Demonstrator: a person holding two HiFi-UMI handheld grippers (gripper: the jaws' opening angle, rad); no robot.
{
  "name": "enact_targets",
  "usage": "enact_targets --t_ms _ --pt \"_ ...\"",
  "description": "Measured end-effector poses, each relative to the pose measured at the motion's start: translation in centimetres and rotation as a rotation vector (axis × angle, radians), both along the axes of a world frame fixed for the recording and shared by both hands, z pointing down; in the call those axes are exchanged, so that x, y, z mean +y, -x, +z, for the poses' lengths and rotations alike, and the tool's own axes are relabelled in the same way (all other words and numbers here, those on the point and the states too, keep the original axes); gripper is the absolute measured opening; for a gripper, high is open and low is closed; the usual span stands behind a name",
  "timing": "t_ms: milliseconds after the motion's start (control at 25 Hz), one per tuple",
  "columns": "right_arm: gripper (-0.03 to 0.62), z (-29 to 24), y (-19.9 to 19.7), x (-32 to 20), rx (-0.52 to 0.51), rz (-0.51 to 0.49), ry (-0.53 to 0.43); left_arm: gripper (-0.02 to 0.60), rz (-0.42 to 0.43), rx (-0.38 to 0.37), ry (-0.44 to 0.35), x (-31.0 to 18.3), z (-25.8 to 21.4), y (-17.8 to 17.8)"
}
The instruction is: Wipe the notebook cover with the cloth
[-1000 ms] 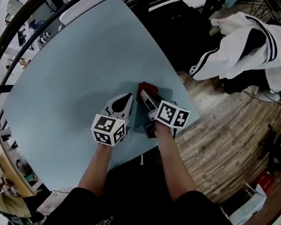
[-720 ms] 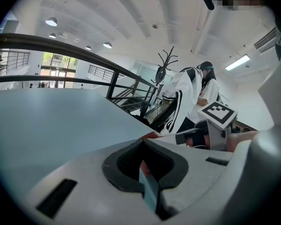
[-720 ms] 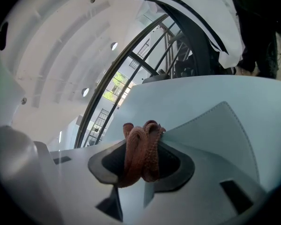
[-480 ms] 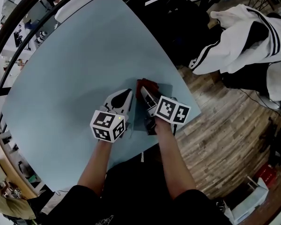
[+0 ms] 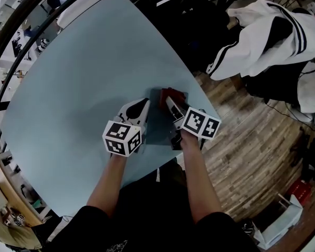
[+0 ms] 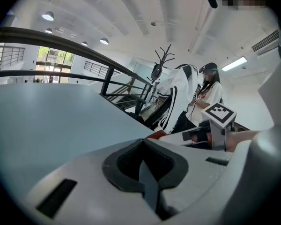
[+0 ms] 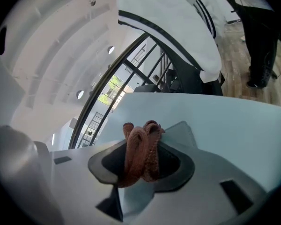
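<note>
Notebook (image 5: 157, 126): mostly under my two grippers in head view, only grey-blue strip between them shows. Cover detail too small to read. Right gripper view gives just one corner of notebook (image 7: 185, 131) past jaws.

Cloth (image 5: 171, 94): red edge peeks beyond my right gripper (image 5: 167, 102), rest hidden (folds plain only in right gripper view). In left gripper view, cloth (image 6: 155, 135) is thin red sliver behind jaw body.

Can't tell whether my left gripper (image 5: 143, 105) touches notebook.

Jacket (image 5: 268, 30): cut off by right edge.
</note>
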State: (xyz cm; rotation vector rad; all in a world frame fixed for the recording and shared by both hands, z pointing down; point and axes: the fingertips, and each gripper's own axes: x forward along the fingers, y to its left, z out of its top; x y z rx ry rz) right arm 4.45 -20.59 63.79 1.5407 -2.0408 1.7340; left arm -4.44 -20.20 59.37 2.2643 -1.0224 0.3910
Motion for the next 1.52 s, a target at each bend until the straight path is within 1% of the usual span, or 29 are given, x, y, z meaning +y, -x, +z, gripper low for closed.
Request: enact_targets --t_ms 160,480,720,1000,1240,1520 --pt "0.147 0.2 -1.2 0.3 0.005 0.029 0.001 0.008 0.019 0.013 0.004 0.3 0.1 -0.7" --pt "0.147 0.0 -4.7 0.9 0.021 0.073 0.003 0.008 0.053 0.026 0.008 0.7 -0.2 -3.5" --pt "0.147 0.0 -6.6 1.2 0.037 0.104 0.008 0.008 0.069 0.032 0.002 0.8 -0.5 -4.3" --pt "0.147 0.0 -8.1 2.0 0.049 0.124 0.008 0.008 0.066 0.031 -0.003 1.3 -0.8 -4.6" --pt "0.147 -1.1 -7.5 2.2 0.019 0.11 -0.017 0.008 0.048 0.025 -0.01 1.4 -1.0 -4.1" --pt "0.147 -2.3 -3.4 2.5 -0.027 0.04 -0.04 0.008 0.006 0.007 -0.013 1.8 -1.5 -1.9"
